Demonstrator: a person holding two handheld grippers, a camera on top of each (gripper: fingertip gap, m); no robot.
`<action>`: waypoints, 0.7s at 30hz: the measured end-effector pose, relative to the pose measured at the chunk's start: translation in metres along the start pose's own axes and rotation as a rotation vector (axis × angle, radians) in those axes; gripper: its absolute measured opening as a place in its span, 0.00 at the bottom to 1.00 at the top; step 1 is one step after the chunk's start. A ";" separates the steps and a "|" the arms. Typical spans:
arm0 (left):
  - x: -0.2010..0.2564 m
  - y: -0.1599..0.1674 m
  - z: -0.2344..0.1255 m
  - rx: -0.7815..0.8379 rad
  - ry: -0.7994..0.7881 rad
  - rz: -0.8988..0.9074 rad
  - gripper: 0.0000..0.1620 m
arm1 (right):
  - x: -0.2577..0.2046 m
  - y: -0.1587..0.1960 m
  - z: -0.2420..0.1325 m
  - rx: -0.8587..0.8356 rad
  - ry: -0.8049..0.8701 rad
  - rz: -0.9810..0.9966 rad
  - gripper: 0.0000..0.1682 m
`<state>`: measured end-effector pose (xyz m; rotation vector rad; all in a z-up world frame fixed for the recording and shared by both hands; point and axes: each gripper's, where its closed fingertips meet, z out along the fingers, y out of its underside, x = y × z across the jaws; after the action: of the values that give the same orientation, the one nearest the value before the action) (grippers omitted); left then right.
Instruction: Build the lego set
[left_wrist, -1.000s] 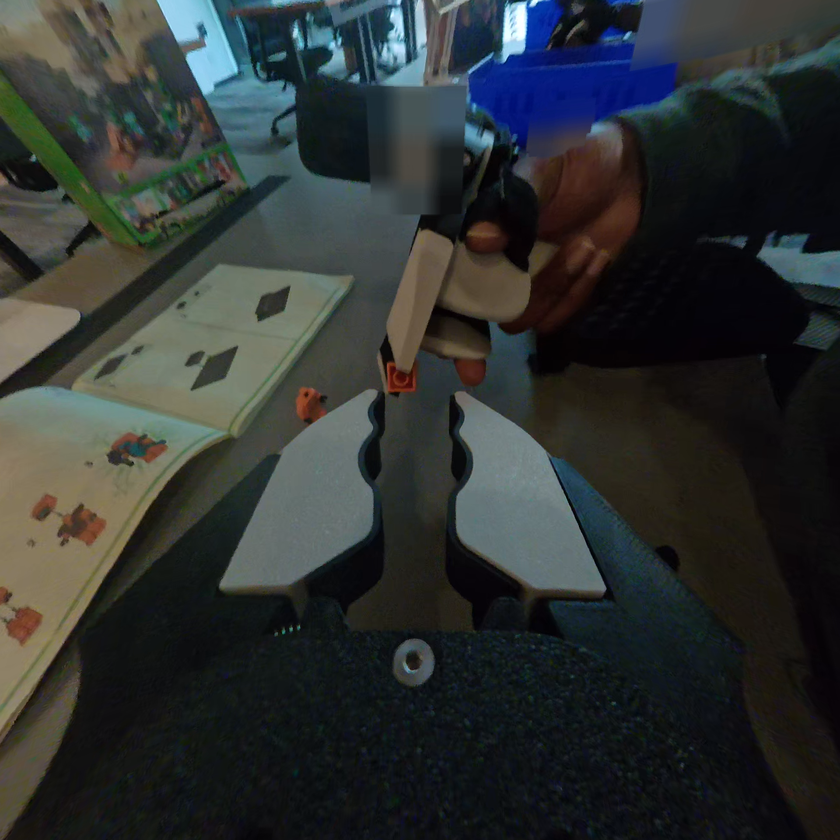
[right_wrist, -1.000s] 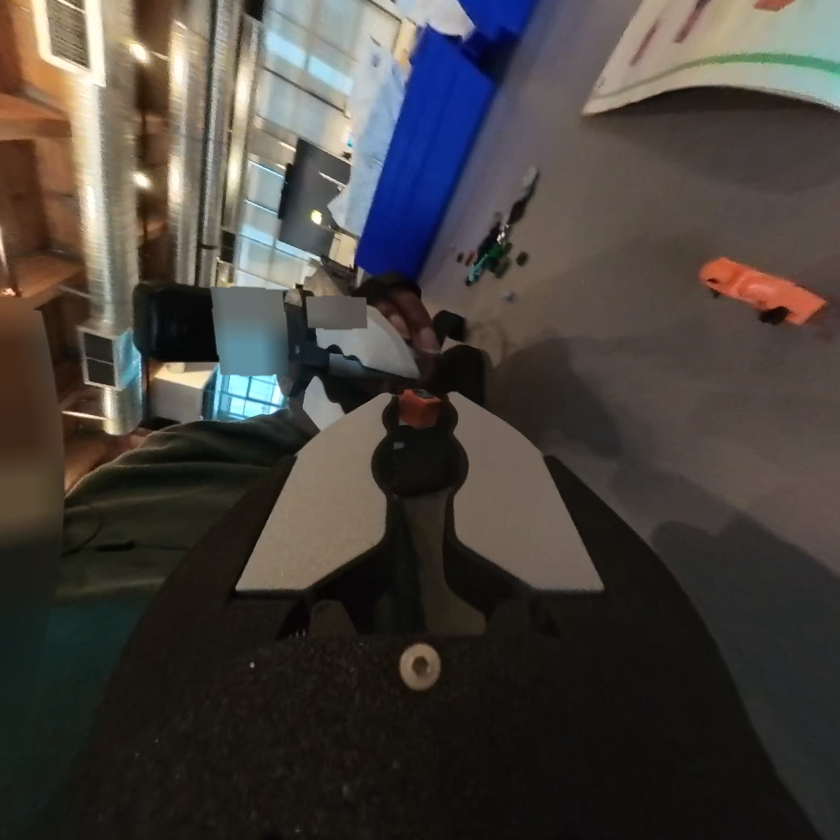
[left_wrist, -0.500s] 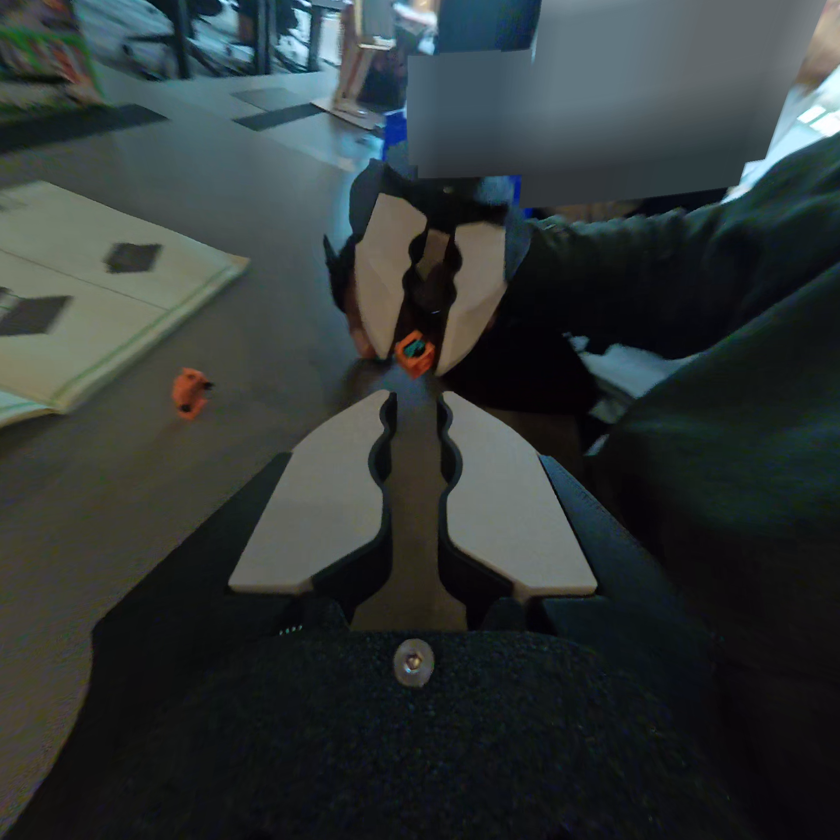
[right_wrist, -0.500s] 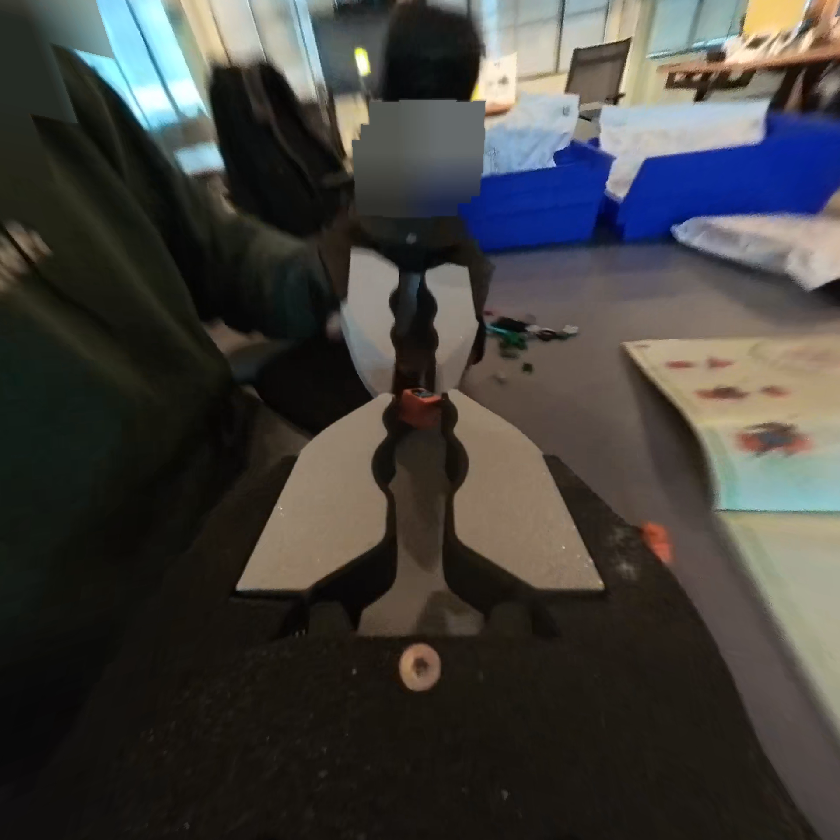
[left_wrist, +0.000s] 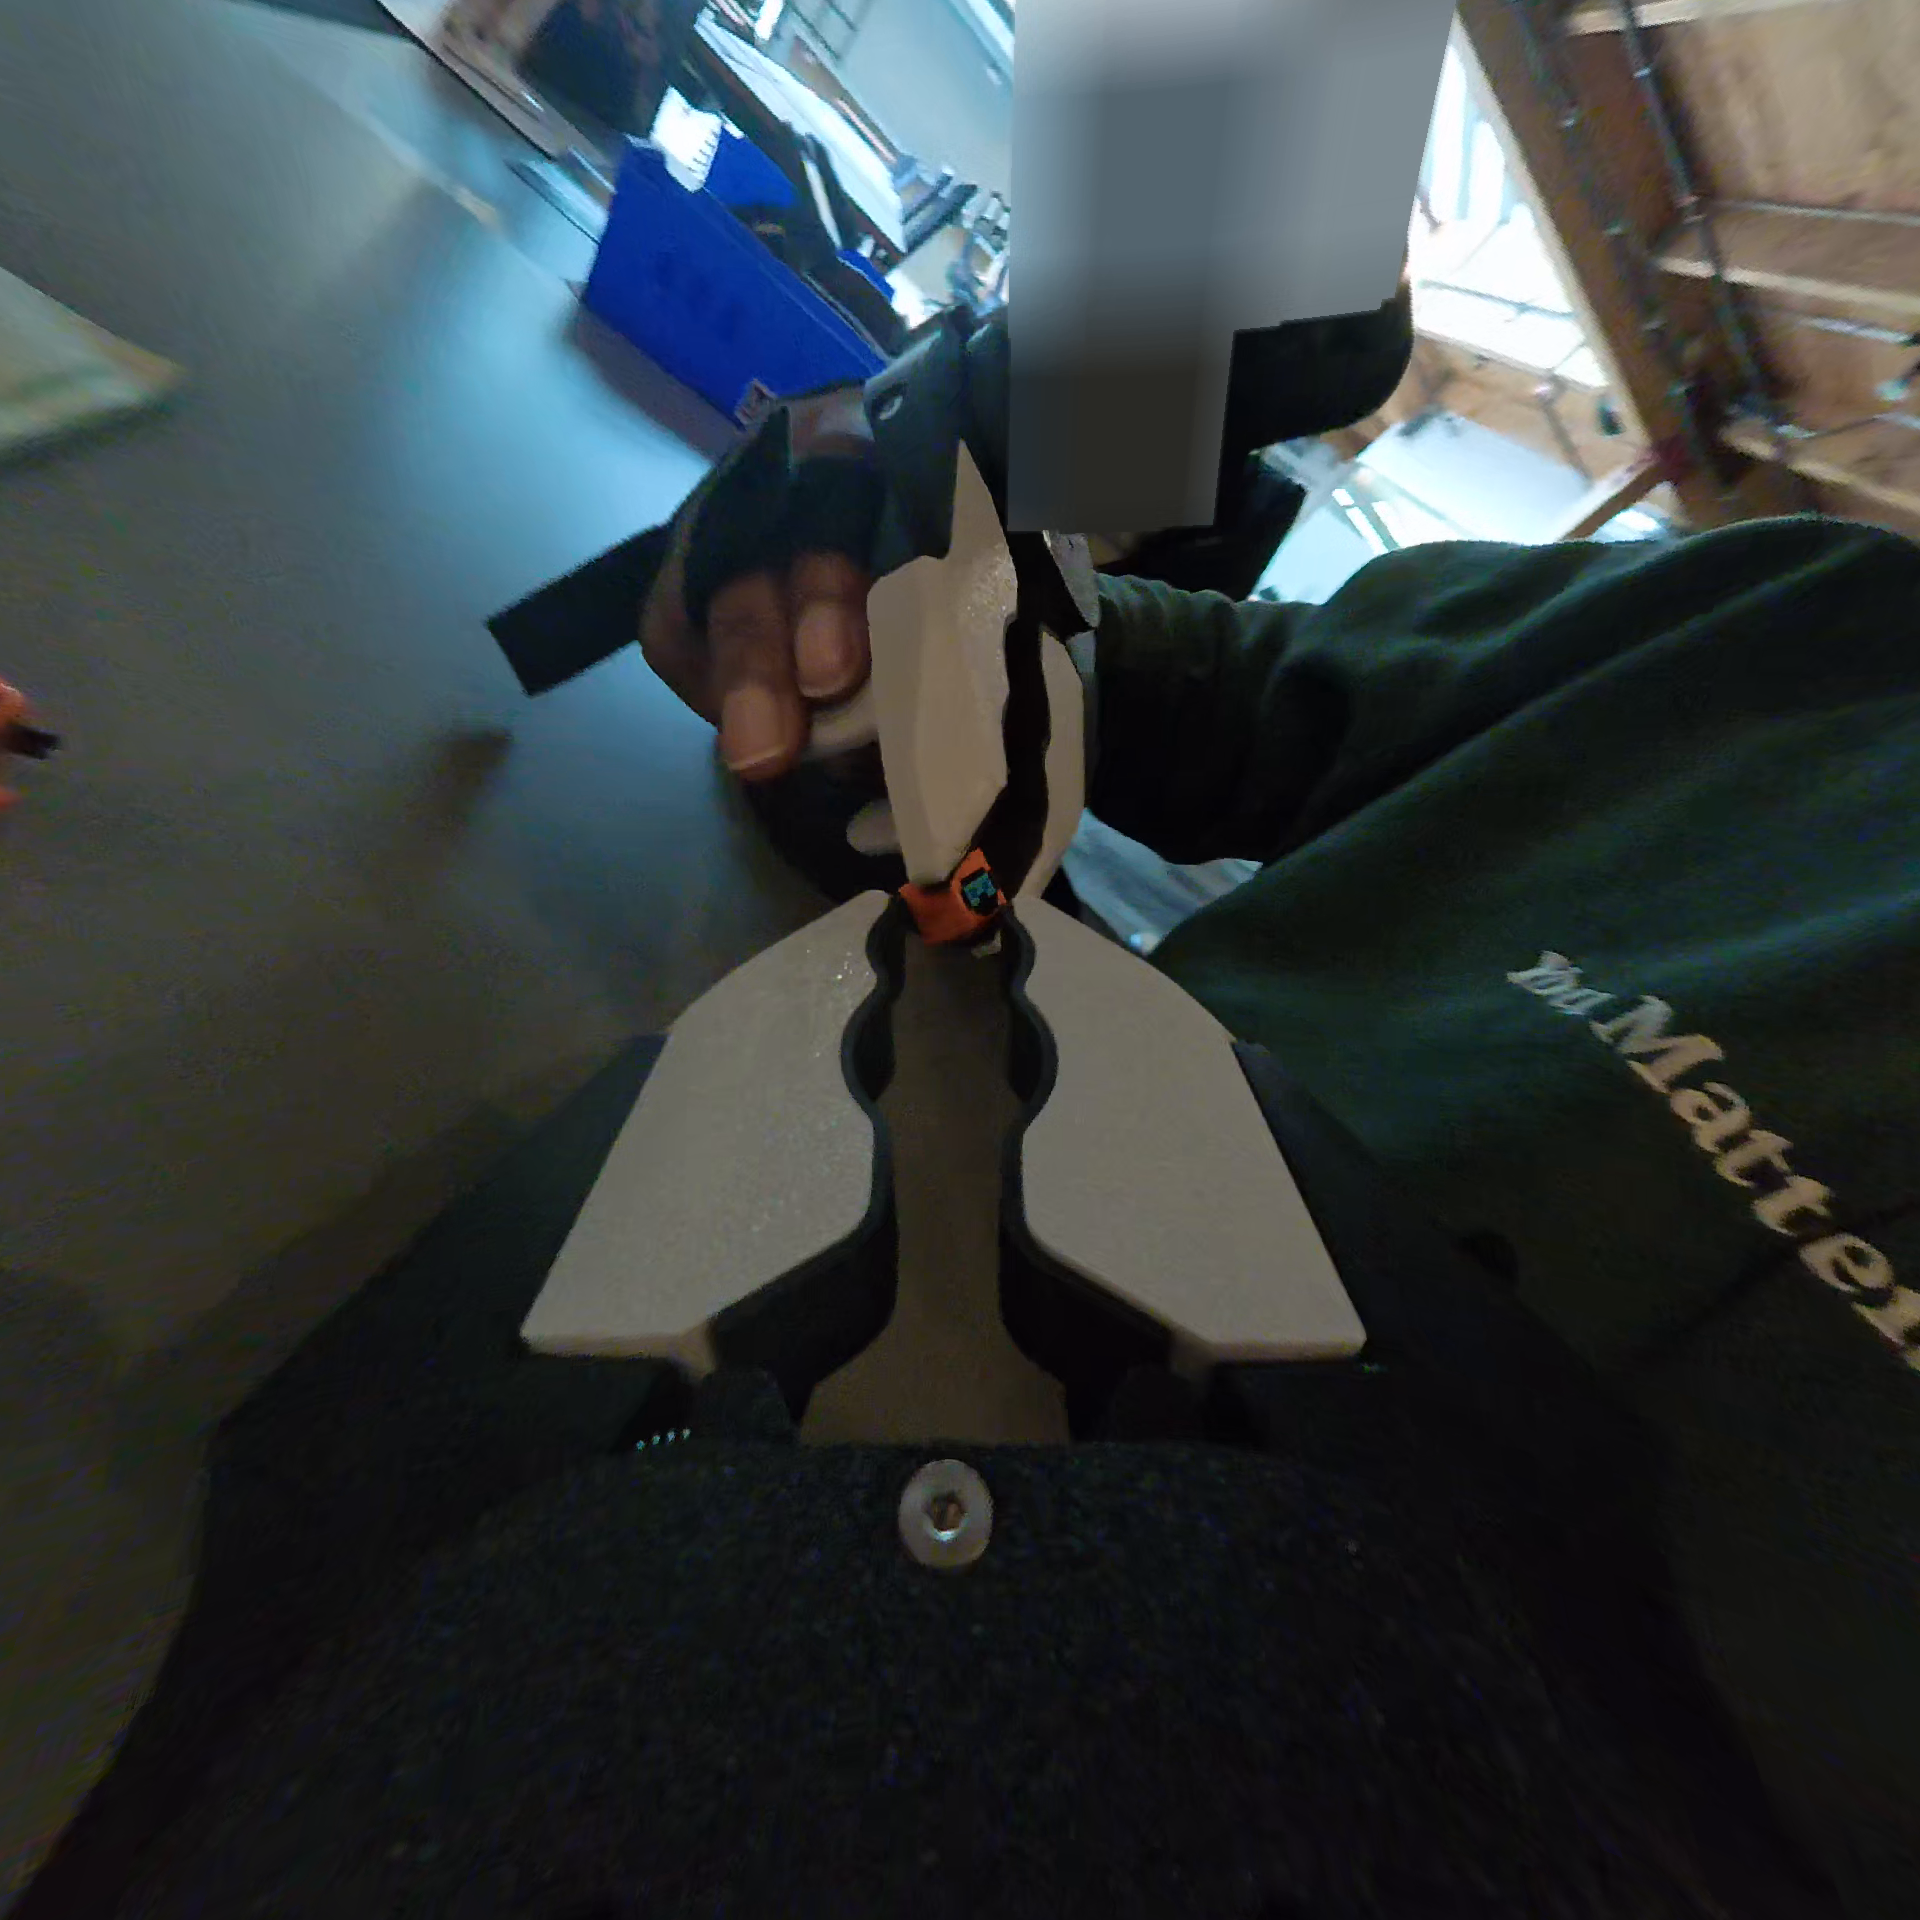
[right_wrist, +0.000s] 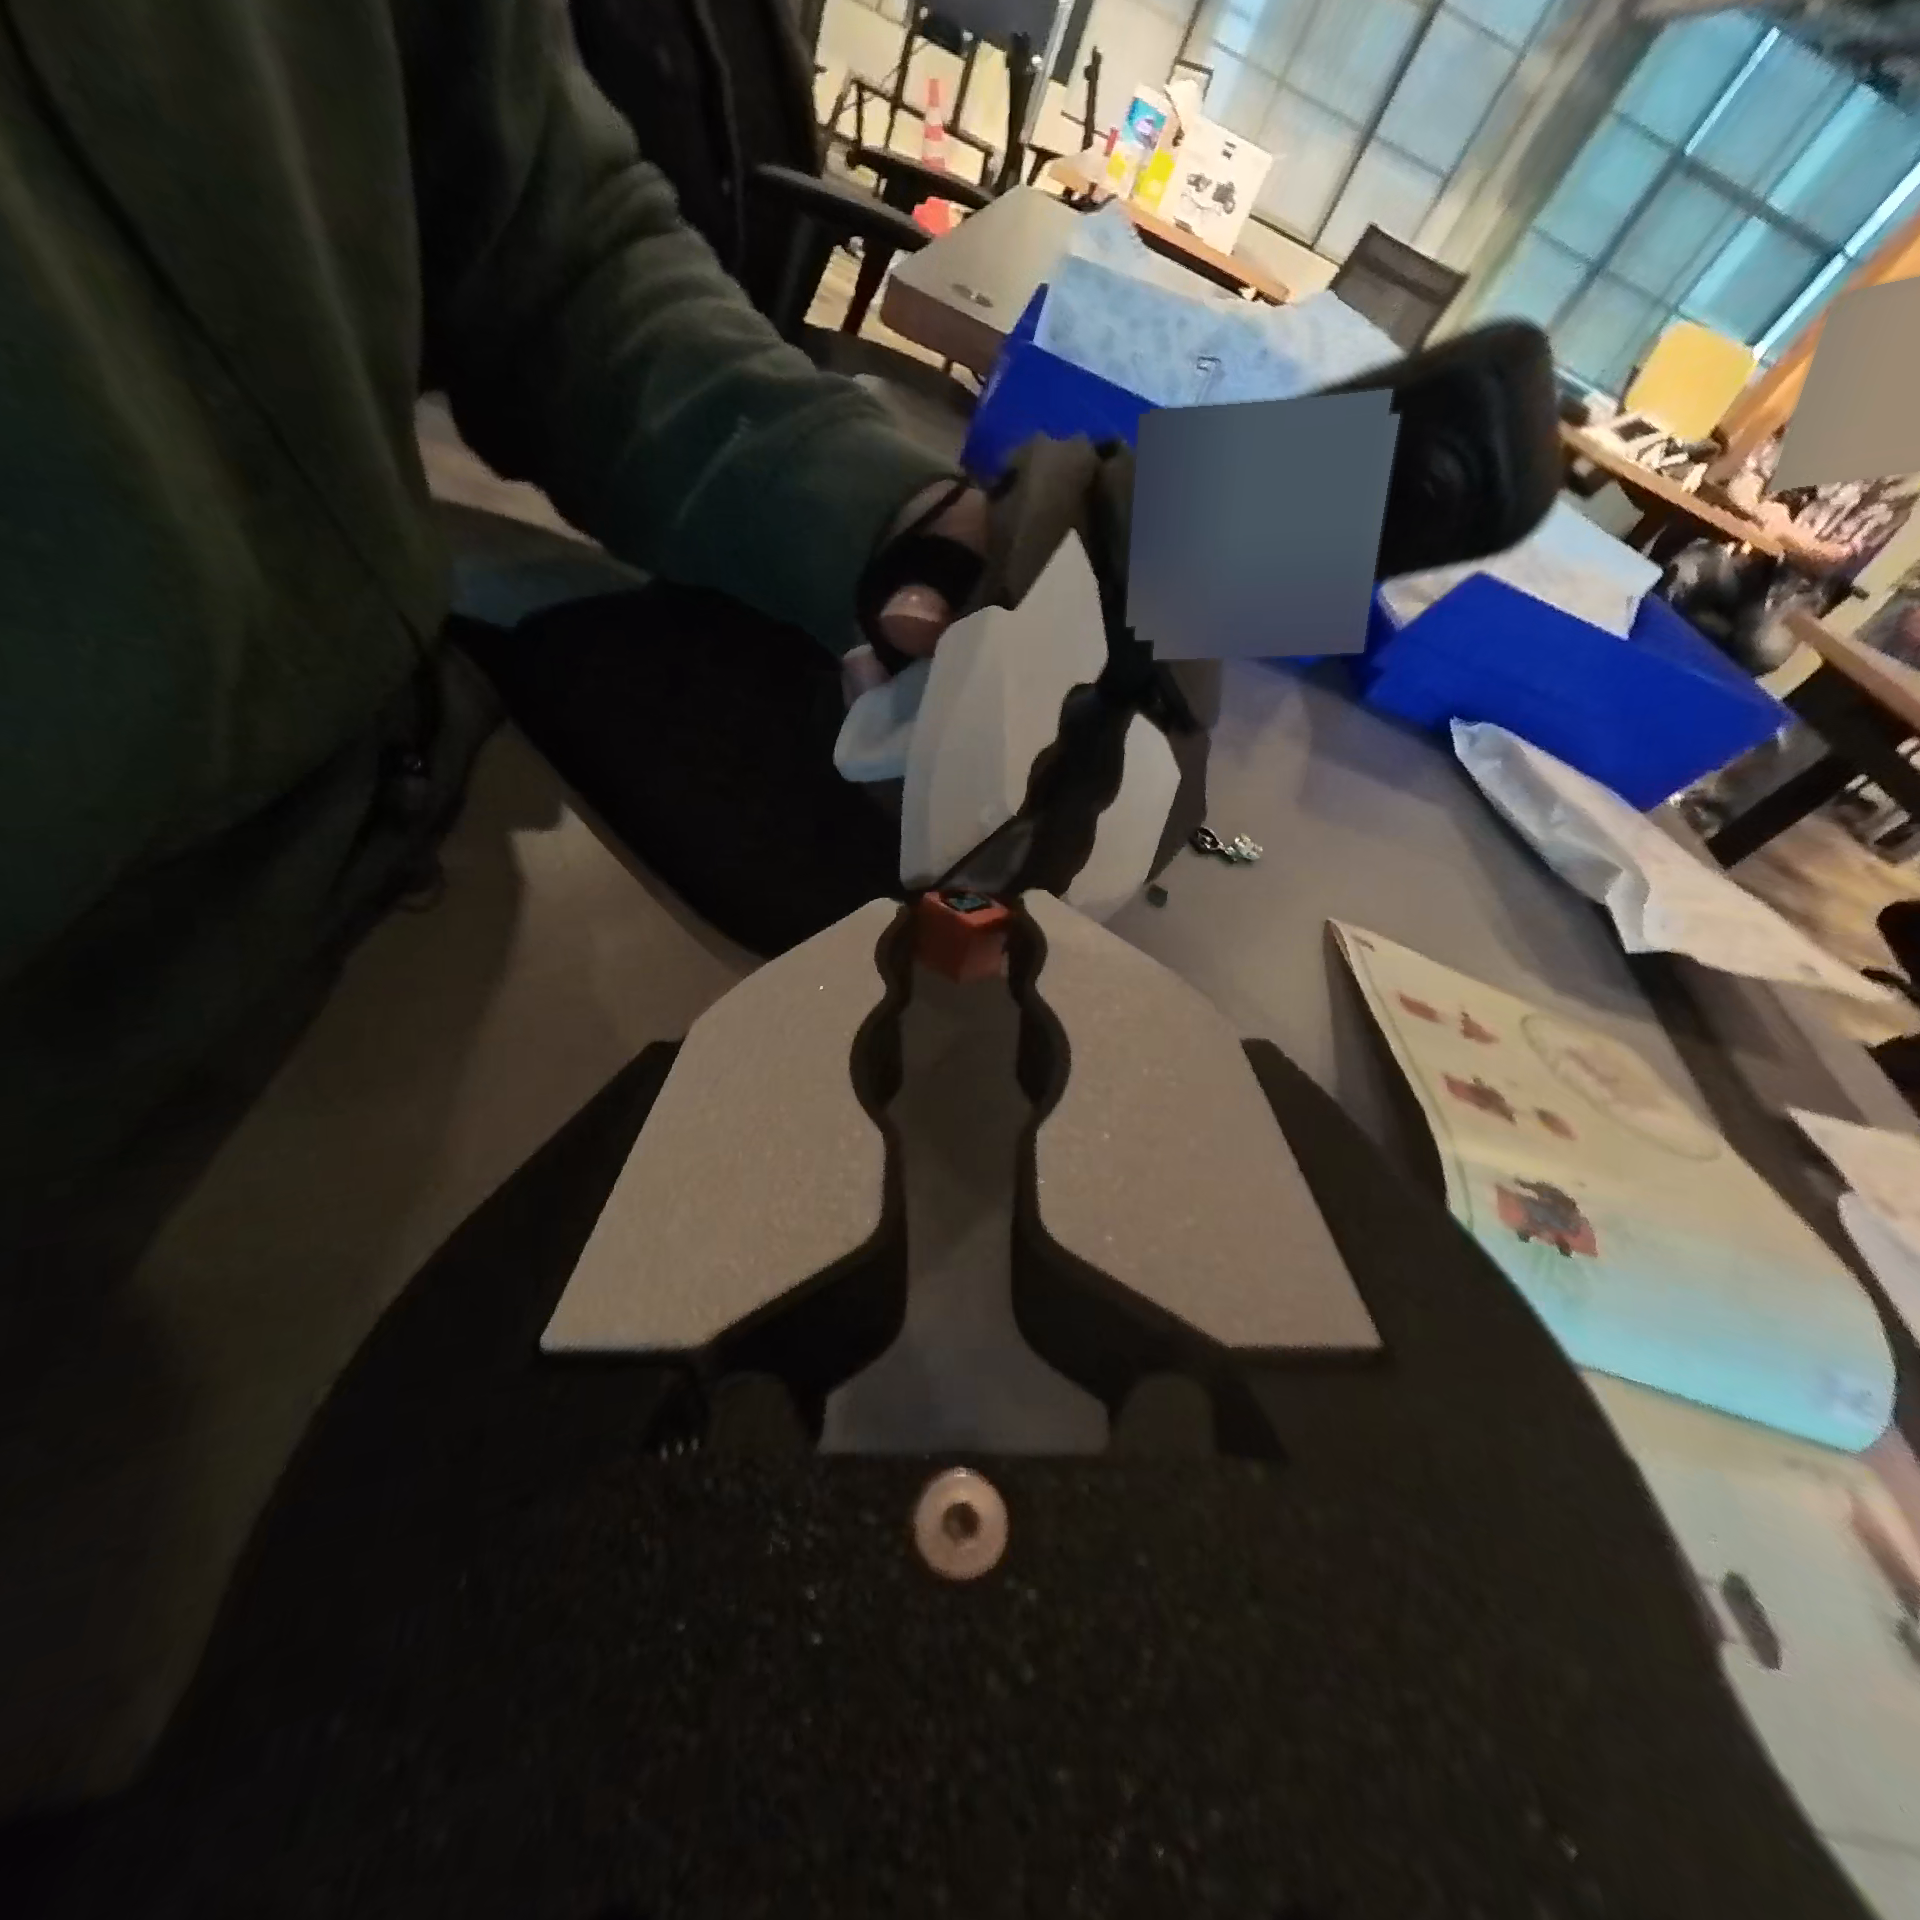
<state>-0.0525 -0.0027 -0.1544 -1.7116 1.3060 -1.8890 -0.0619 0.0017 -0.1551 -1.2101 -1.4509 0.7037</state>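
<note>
The grey worktop fills the background of both views, with blue bins and crumpled white paper toward its far side. An open instruction booklet lies flat on it to the right in the right wrist view. A person in a dark green sleeve holds both tools above the worktop, tip to tip.

The right tongs are narrowed onto a small orange brick, which sits clamped right at the tips of their two grey fingers, clear of the worktop. The brick carries a small teal and black patch on the face turned toward the other tool. In the left wrist view the same brick shows at the end of the right tongs, which come in from above, held by a hand in a black fingerless glove.

The left tongs stand with a narrow gap between their tips, and the brick sits just at that gap, touching or nearly touching the inner edge of the left finger; whether they actually press on it cannot be told. Seen from the right wrist view, the left tongs reach down to the brick from above and behind.

A scatter of tiny loose pieces lies on the worktop beyond the tongs. A further orange piece shows blurred at the left edge of the left wrist view.
</note>
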 end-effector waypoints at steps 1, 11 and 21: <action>0.001 0.001 0.000 -0.001 0.016 -0.017 0.11 | -0.002 0.000 0.000 -0.004 -0.006 -0.016 0.10; 0.005 0.002 0.001 0.002 0.112 -0.138 0.10 | -0.008 -0.002 0.004 -0.036 -0.027 -0.110 0.10; -0.014 -0.016 -0.007 0.094 -0.068 -0.005 0.09 | 0.017 0.015 -0.002 -0.124 0.072 0.048 0.16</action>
<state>-0.0500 0.0192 -0.1508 -1.7175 1.1705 -1.8476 -0.0537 0.0217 -0.1622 -1.3564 -1.4263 0.6035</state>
